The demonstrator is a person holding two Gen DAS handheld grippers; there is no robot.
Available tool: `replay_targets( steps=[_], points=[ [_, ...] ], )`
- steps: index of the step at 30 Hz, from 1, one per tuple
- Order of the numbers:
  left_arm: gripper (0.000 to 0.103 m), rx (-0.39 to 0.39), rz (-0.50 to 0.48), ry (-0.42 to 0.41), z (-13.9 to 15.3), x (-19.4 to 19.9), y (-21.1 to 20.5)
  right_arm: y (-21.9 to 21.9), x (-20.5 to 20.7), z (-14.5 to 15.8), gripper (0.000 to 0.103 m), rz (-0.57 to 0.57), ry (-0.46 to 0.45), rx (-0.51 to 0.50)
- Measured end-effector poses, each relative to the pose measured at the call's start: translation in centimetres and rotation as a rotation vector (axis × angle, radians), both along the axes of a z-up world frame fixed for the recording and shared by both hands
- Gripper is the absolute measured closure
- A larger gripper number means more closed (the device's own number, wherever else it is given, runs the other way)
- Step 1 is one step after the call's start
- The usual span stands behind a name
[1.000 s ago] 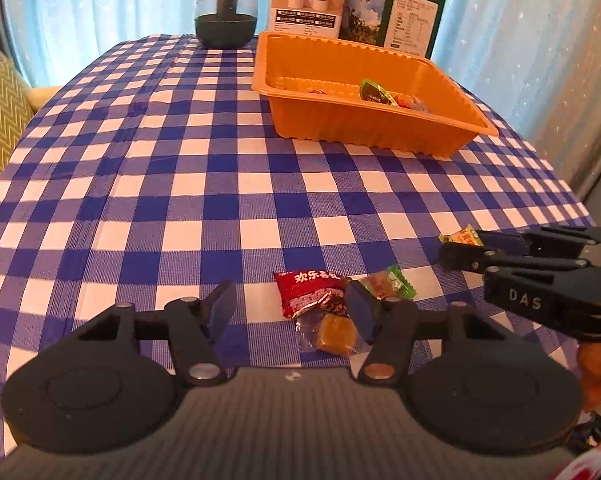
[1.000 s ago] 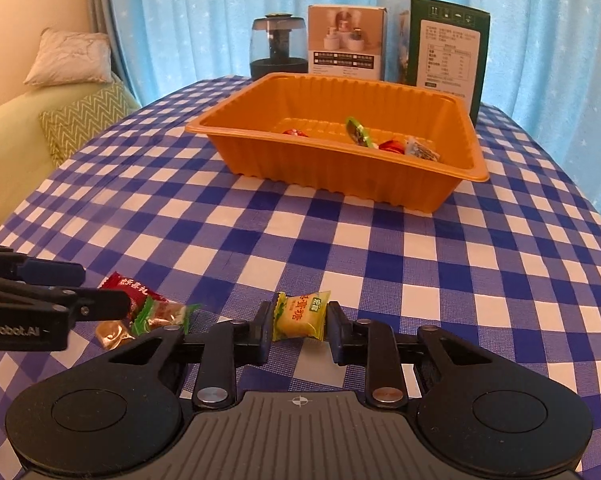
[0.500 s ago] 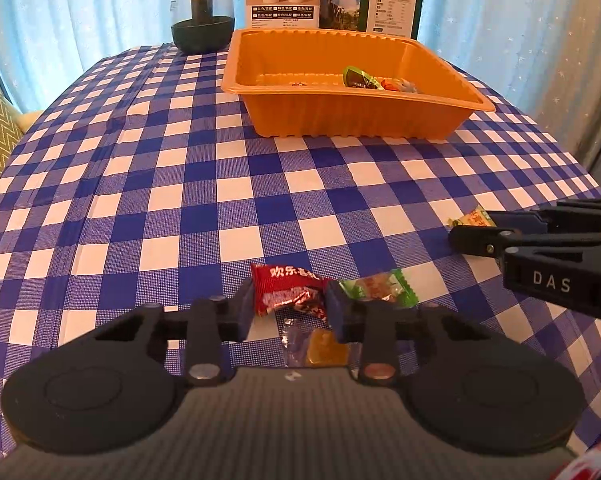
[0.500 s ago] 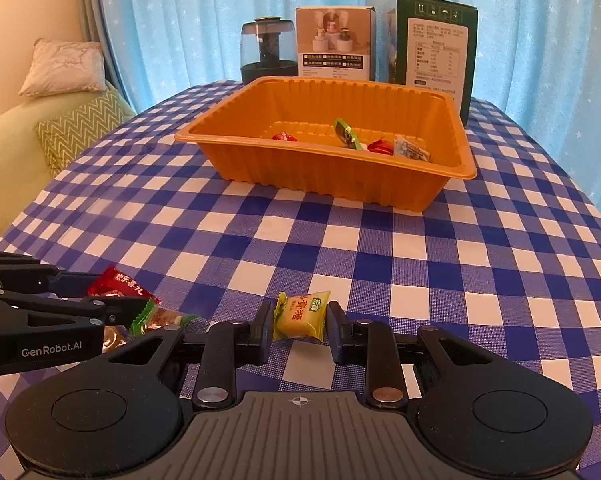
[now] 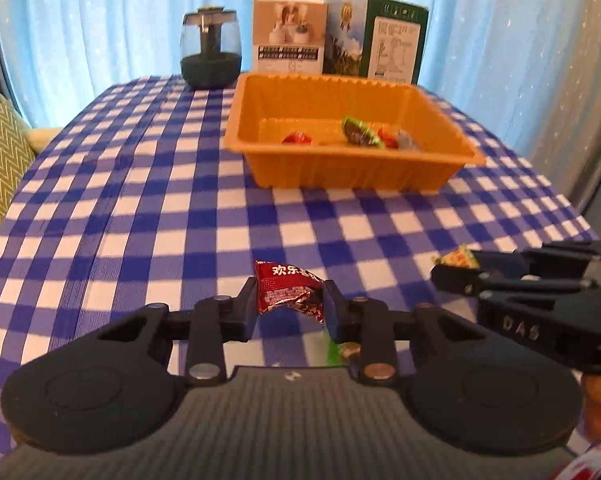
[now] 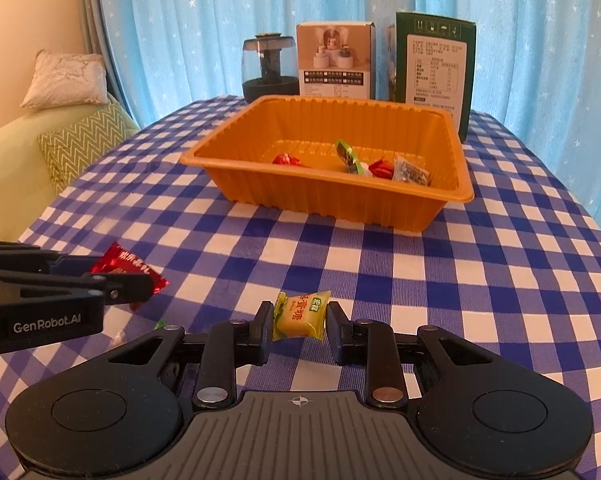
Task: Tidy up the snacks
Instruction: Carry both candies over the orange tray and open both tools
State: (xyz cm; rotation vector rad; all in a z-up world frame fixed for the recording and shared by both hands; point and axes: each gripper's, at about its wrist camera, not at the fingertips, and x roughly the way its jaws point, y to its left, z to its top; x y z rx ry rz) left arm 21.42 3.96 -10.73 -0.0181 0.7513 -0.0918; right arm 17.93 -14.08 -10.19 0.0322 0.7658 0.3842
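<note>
My left gripper is shut on a red snack packet and holds it above the checked tablecloth; both also show at the left of the right wrist view, the packet pinched between the fingers. My right gripper is shut on a yellow candy packet, held above the table; in the left wrist view that gripper shows at the right with the candy at its tips. The orange tray stands ahead and holds several wrapped snacks.
A green-wrapped candy lies on the cloth under my left gripper. Behind the tray stand a dark glass jar, a white box and a green box. A sofa with cushions is at the left. Blue curtains hang behind.
My left gripper closed on the red packet and lifted it off the table, leaving the other candies below. Both grippers rose and tilted toward the tray, the right still holding its candy.
</note>
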Motion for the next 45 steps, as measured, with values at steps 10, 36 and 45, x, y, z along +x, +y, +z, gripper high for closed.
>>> replay_targets(
  steps=[10, 36, 45],
  points=[
    [0.073, -0.034, -0.01, -0.023, 1.9, 1.2, -2.0, -1.5, 0.3, 1.8, 0.075, -0.046, -0.017, 0.018],
    [0.073, -0.063, -0.06, -0.116, 6.7, 7.9, -3.4, -5.2, 6.5, 7.8, 0.075, -0.123, -0.11, 0.072],
    [0.073, -0.044, -0.045, -0.132, 7.1, 10.8, -2.9, -4.6, 10.1, 7.3, 0.075, -0.123, -0.091, 0.079]
  ],
)
